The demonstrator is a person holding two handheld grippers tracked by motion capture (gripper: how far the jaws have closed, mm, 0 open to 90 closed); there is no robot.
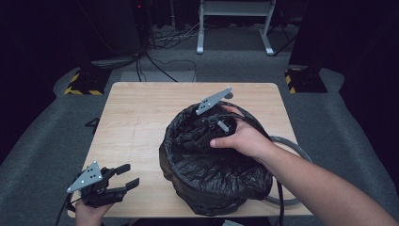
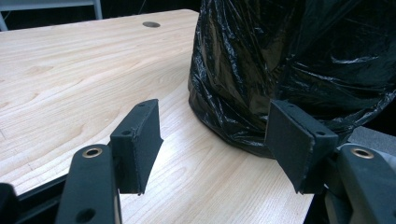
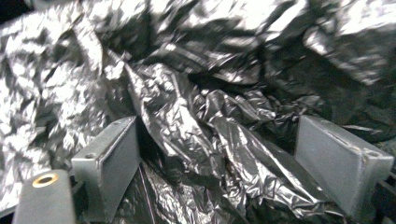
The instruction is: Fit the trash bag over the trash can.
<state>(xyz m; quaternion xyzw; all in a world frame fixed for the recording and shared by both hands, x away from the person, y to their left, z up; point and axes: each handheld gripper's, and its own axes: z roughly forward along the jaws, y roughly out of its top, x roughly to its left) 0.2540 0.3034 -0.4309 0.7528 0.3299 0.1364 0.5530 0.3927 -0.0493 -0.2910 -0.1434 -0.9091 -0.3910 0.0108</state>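
Note:
A round bin lined with a crinkled black plastic bag (image 1: pixel 216 174) stands on the wooden table (image 1: pixel 141 117), right of its middle. My right gripper (image 1: pixel 190 136) reaches down inside the bin's mouth, a hand wrapped around it. In the right gripper view its jaws stand wide apart, and a ridge of the bag liner (image 3: pixel 205 126) lies between them without being pinched. My left gripper (image 1: pixel 128 175) rests low at the table's front left corner, open and holding nothing. In the left gripper view the bag's outer wall (image 2: pixel 280 70) rises just beyond its right jaw.
A grey hoop or hose (image 1: pixel 294 150) lies behind the bin at the table's right edge. Bare tabletop stretches left of and behind the bin. Past the table are grey carpet, loose cables (image 1: pixel 160 56), a white desk frame (image 1: pixel 235 23) and yellow-black striped bases (image 1: pixel 84 84).

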